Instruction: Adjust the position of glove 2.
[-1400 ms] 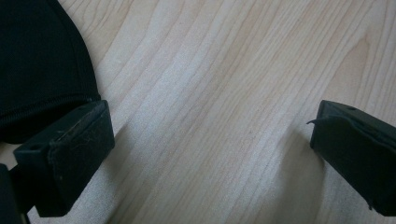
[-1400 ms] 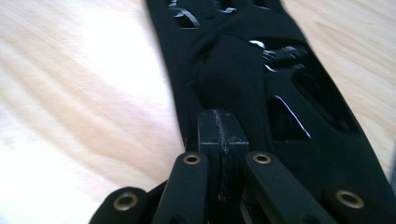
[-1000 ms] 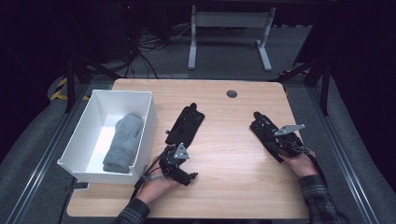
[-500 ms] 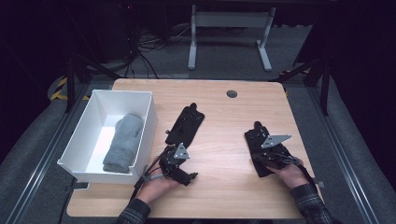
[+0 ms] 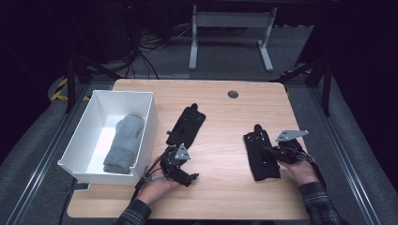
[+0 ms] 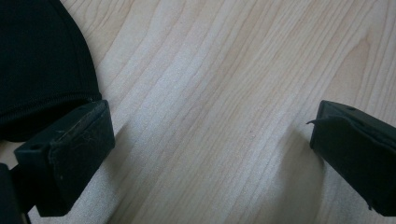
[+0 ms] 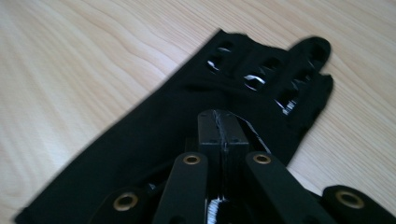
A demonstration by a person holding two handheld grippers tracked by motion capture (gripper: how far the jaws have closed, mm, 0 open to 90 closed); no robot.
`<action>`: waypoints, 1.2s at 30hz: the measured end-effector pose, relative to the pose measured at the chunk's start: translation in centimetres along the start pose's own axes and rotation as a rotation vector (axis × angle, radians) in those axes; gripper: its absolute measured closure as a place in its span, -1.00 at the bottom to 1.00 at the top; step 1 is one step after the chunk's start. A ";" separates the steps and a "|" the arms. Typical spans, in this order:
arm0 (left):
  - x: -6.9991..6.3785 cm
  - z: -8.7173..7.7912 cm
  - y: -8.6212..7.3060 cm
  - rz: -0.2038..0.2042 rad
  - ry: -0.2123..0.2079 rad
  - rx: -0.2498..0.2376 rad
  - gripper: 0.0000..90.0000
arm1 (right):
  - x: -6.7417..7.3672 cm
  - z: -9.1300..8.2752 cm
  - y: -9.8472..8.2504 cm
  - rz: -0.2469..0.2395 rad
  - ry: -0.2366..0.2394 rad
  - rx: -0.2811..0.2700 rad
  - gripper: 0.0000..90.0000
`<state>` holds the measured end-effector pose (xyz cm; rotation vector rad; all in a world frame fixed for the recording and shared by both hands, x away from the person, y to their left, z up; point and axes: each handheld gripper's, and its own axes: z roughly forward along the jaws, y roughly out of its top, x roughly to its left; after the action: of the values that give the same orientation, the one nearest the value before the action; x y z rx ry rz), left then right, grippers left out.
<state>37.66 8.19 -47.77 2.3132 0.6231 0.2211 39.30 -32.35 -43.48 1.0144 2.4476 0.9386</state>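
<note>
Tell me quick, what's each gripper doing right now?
Left gripper: open, holding nothing, beside one black glove.
Right gripper: shut, over the other black glove; grip unclear.

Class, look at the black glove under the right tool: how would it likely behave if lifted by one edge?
The black glove lies flat and thin on the table, so it would probably droop limply. It looks light for its size. Its soft fabric seems unlikely to roll or break.

Pale matt wood-grain tabletop (image 5: 225, 122); black matt cloth gloves (image 5: 260, 152), the right with glossy patches; white smooth plastic bin (image 5: 94, 136); grey fuzzy cloth (image 5: 124, 143).
</note>
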 end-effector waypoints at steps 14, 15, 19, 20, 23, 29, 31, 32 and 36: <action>0.0 0.0 0.0 -0.001 0.000 -0.002 -0.99 | -1.0 1.5 -0.4 0.011 -0.013 0.052 1.00; 0.0 0.0 0.0 -0.001 0.000 -0.002 -0.99 | -1.0 1.5 -0.4 0.011 -0.013 0.052 1.00; 0.0 0.0 0.0 0.000 0.000 -0.002 -0.99 | 0.4 1.3 -0.5 -0.010 0.007 0.059 1.00; 0.0 0.0 0.0 0.000 0.000 -0.002 -0.99 | 0.8 1.3 -0.5 -0.019 0.011 0.063 1.00; 0.0 0.0 0.0 0.000 0.000 -0.002 -0.99 | 1.8 1.3 -0.4 -0.043 0.026 0.070 1.00; 0.0 0.0 0.0 0.000 0.000 -0.002 -0.99 | 3.4 1.1 -0.5 -0.078 0.053 0.072 1.00; 0.0 0.0 0.0 0.000 0.001 -0.002 -0.99 | 4.2 0.9 -0.8 -0.092 0.068 0.067 1.00; 0.0 0.0 0.0 0.000 0.001 -0.002 -0.99 | 4.6 0.8 -0.9 -0.094 0.076 0.067 1.00; 0.0 0.0 0.0 0.000 0.001 0.000 -0.99 | 6.0 0.3 -1.3 -0.110 0.101 0.068 1.00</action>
<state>37.66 8.19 -47.78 2.3132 0.6235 0.2217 34.68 -28.57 -44.92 0.8637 2.6052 0.8963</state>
